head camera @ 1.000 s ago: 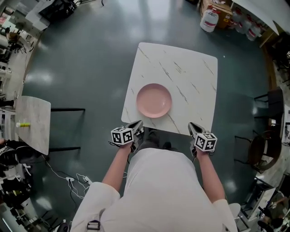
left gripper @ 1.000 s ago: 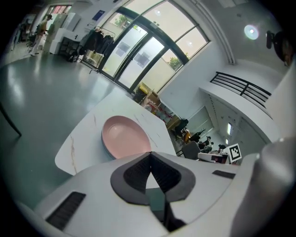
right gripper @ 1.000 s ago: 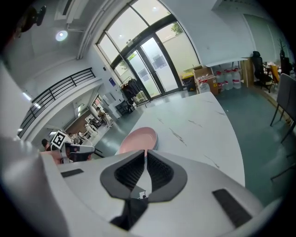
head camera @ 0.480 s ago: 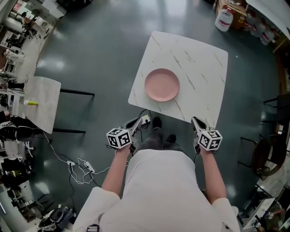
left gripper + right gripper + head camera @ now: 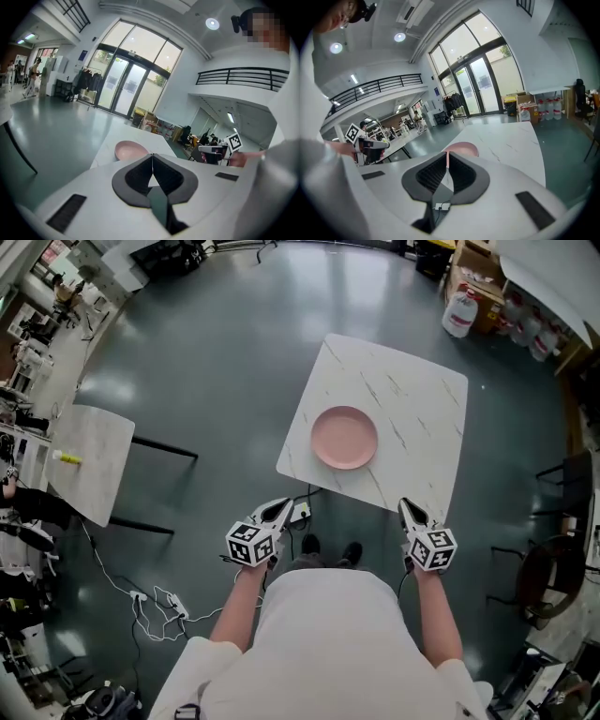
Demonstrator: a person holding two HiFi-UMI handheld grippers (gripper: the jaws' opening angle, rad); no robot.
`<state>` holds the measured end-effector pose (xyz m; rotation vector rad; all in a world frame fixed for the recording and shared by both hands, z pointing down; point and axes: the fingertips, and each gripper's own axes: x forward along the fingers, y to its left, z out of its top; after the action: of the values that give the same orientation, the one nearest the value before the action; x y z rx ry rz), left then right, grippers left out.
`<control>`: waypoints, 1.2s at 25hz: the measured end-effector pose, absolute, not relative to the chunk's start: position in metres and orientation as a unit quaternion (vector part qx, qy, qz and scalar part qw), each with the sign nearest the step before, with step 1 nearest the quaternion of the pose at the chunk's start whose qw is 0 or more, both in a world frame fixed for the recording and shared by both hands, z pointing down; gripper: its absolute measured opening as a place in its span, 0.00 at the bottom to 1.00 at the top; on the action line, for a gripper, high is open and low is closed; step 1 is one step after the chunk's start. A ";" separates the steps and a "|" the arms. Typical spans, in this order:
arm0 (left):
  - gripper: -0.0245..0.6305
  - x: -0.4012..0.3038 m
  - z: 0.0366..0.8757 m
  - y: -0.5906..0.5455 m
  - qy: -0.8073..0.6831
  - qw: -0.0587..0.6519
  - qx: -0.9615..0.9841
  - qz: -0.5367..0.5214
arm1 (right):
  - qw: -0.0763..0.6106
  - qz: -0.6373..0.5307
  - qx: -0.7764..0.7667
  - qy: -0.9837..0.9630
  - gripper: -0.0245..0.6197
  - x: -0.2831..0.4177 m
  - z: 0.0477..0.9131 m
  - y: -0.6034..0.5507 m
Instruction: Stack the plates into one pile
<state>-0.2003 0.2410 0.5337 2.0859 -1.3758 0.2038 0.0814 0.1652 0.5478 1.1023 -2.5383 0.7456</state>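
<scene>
Dark grey-green polished floor (image 5: 216,362) fills most of the head view, and on it stands a white square marble-patterned surface (image 5: 412,381), turned corner-on to the person. On that surface, toward 8 o'clock from its middle and close to the near edge, sits a round pink plate (image 5: 344,437). From this height it could be a single plate or several nested together, and I cannot tell which. Both tools hang over the floor in front of the person's body, well apart from the plate. The left tool (image 5: 279,510) is at about 7 o'clock from the plate and the right tool (image 5: 409,510) at about 5 o'clock. Each tool's own view shows its two dark padded jaws pressed together at the tips with nothing between them, and the plate appears farther off, beyond the tips. At 9 o'clock in the head view stands a smaller marble-topped table (image 5: 94,474) with a small yellow object (image 5: 67,457) on it. A white plastic jug (image 5: 459,310) stands on the floor at 1 o'clock, and loose white cables (image 5: 159,601) trail at 8 o'clock.
</scene>
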 end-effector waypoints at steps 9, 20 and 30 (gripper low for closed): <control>0.06 -0.232 0.523 0.239 -0.519 0.306 0.795 0.071 | 0.119 0.220 0.408 -0.878 0.09 0.062 0.510 0.164; 0.06 -0.245 0.516 0.235 -0.512 0.301 0.802 0.064 | 0.114 0.222 0.418 -0.874 0.09 0.052 0.503 0.164; 0.06 -0.245 0.514 0.229 -0.507 0.305 0.804 0.065 | 0.106 0.229 0.422 -0.871 0.09 0.050 0.499 0.162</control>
<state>-0.2453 0.2288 0.5142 2.1277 -1.3421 0.1716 0.0501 0.1623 0.4994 1.2432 -2.5656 0.6742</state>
